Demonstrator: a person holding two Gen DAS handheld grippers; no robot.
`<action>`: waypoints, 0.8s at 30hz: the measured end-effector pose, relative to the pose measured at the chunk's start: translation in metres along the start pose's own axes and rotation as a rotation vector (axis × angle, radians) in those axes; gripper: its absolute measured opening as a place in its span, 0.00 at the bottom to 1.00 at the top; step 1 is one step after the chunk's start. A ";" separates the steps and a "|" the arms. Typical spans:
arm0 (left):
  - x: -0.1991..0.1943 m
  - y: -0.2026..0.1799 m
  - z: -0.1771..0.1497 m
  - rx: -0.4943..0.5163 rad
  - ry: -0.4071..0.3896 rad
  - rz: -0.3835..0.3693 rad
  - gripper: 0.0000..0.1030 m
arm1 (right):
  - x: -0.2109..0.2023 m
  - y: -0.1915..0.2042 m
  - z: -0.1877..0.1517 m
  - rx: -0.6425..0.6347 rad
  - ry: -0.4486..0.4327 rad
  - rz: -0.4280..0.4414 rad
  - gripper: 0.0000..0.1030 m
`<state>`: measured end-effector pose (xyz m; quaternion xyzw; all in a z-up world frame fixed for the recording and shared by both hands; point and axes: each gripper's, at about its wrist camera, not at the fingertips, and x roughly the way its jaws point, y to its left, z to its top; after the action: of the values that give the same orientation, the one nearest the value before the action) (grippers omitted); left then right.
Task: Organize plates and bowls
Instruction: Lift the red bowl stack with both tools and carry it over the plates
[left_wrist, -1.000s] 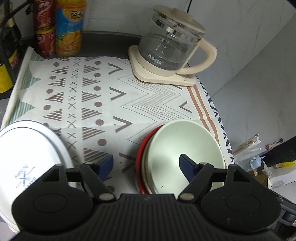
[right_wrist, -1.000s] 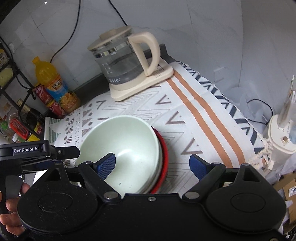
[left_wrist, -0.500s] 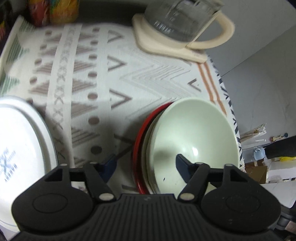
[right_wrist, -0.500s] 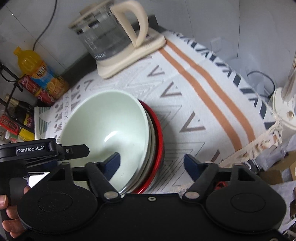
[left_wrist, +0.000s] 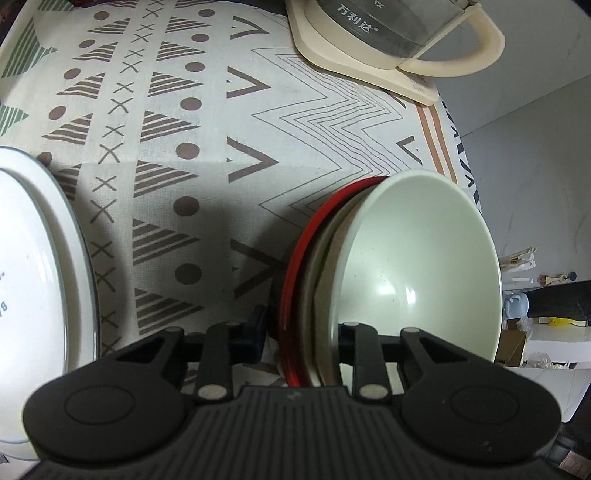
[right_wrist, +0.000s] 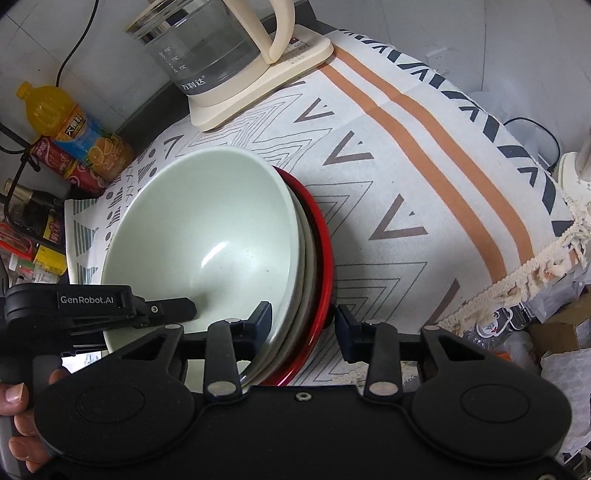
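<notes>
Blue-padded jaws of both grippers are closing over opposite rims of one nested stack. In the left gripper (left_wrist: 299, 332), one finger lies inside the pale green bowl (left_wrist: 417, 266) and the other outside the red plate (left_wrist: 295, 266), so all the stacked rims sit between the jaws; whether the pads already press cannot be told. The right gripper (right_wrist: 303, 323) is set the same way on the far rim, its inner pad against the bowl wall and its outer pad just beside the red rim, with a slight gap still seen there.

The stack is carried by the patterned cloth (left_wrist: 207, 155), toward its striped, fringed edge and in front of the glass kettle (right_wrist: 221, 55). A white plate (left_wrist: 40, 266) lies apart at the opposite edge of the cloth.

The nesting appears done; lifting and placing the stack, and dealing with the white plate, are judged as left.
</notes>
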<state>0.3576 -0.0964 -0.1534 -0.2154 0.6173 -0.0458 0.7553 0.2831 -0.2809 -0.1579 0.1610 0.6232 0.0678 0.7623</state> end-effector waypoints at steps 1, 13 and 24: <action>0.000 0.000 0.000 0.005 0.002 0.000 0.26 | 0.000 -0.001 0.001 0.001 0.002 0.002 0.35; -0.021 0.005 -0.005 -0.004 -0.024 0.018 0.26 | -0.009 0.012 0.003 -0.035 -0.012 0.023 0.34; -0.058 0.020 -0.003 -0.038 -0.111 0.032 0.26 | -0.017 0.043 0.009 -0.109 -0.042 0.075 0.34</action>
<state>0.3373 -0.0594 -0.1083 -0.2221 0.5787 -0.0099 0.7846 0.2920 -0.2473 -0.1266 0.1437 0.5960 0.1268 0.7798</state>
